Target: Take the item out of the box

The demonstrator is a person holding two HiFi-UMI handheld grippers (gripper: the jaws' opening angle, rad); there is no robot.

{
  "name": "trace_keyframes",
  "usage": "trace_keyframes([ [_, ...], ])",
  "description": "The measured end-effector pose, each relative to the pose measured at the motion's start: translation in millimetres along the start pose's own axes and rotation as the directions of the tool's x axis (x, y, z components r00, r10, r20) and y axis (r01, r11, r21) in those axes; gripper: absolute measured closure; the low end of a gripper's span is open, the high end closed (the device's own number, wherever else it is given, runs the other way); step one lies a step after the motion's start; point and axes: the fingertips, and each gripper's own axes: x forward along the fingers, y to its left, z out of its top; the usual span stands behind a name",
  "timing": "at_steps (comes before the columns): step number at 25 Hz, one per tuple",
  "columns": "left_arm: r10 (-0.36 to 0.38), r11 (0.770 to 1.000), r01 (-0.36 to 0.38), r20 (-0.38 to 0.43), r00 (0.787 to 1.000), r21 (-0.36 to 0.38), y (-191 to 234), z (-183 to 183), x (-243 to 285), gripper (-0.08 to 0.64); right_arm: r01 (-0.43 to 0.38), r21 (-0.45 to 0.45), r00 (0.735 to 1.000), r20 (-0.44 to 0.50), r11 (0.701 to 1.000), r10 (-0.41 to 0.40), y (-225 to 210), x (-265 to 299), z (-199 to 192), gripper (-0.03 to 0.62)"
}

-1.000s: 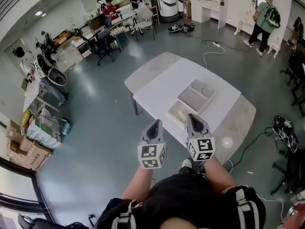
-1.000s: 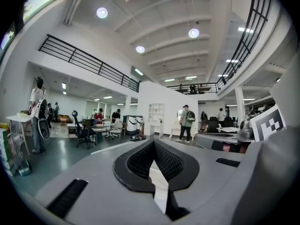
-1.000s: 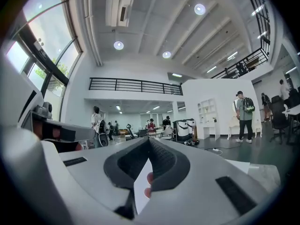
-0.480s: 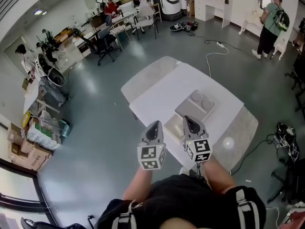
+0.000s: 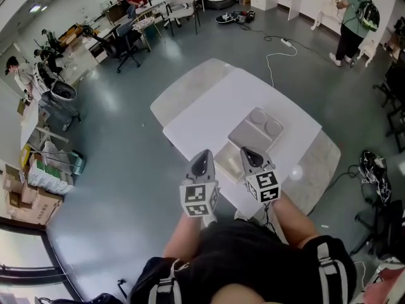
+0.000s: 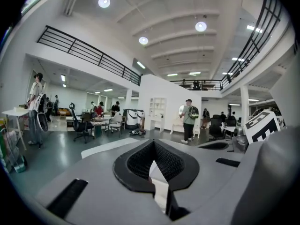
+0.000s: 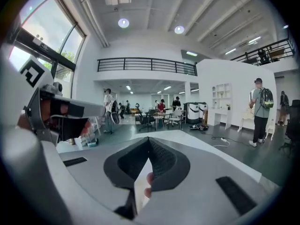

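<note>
Head view: holding the left gripper (image 5: pixel 203 156) and right gripper (image 5: pixel 247 152) side by side over the near edge of the table (image 5: pixel 209 103), both aiming forward and slightly down. Finding the box (image 5: pixel 253 132) lying by that near edge, apparently open, just ahead of the right gripper's tips and ahead-right of the left one's. Reading its long axis as running from near-left to far-right, roughly along the right gripper's aim. Judging the right gripper the nearer, so the likelier to be reaching in first. Making out two round shapes in the box's far half, too small for telling what the item is. Left gripper view: seeing the left gripper (image 6: pixel 153 143) with jaws pressed together and gripping nothing, a strip of table (image 6: pixel 101 148) ahead, the box hidden behind the gripper's own body. Right gripper view: seeing the right gripper (image 7: pixel 149 140) likewise closed tip to tip with nothing clamped, table (image 7: pixel 195 138) stretching beyond, the box again out of sight. Expecting to be needing the jaws parted before any grasp.
</note>
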Motion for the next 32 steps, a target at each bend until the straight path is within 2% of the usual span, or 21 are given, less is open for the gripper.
trace_keyframes([
  [4,-0.024,1.000,0.024,0.014,1.000,-0.008,6.1,1.7,-1.9,0.555,-0.034,-0.026,0.991,-0.129,0.999,0.031,6.5,6.9,-35.1,0.581],
  [9,-0.023,0.999,0.024,0.009,1.000,-0.036,16.7,-8.1,-5.2,0.555,-0.077,-0.037,0.967,-0.248,0.996,0.066,10.8,21.6,-70.8,0.580],
  [17,0.000,0.999,0.001,0.009,1.000,-0.054,38.7,-10.2,-14.5,0.555,-0.106,-0.035,0.893,-0.442,0.994,0.079,19.9,50.5,-130.2,0.578],
  [19,0.010,0.998,-0.009,0.006,1.000,-0.060,45.8,-11.6,-17.6,0.555,-0.117,-0.016,0.873,-0.478,0.993,0.095,24.3,57.3,-143.5,0.522],
  [22,0.021,0.998,-0.021,-0.002,1.000,-0.063,54.5,-15.7,-20.6,0.555,-0.112,0.012,0.847,-0.521,0.994,0.102,25.2,67.5,-161.6,0.476],
  [26,0.035,0.997,-0.036,-0.009,0.999,-0.068,63.3,-17.7,-22.6,0.555,-0.095,0.056,0.789,-0.604,0.994,0.109,22.9,77.4,-191.1,0.440],
  [29,0.047,0.996,-0.048,-0.013,0.999,-0.072,70.9,-17.9,-24.4,0.555,-0.082,0.075,0.733,-0.671,0.994,0.112,22.3,81.7,-208.3,0.436],
  [32,0.060,0.995,-0.061,-0.017,0.998,-0.075,77.8,-18.8,-25.5,0.555,-0.074,0.057,0.675,-0.732,0.996,0.091,19.9,86.2,-224.6,0.436],
])
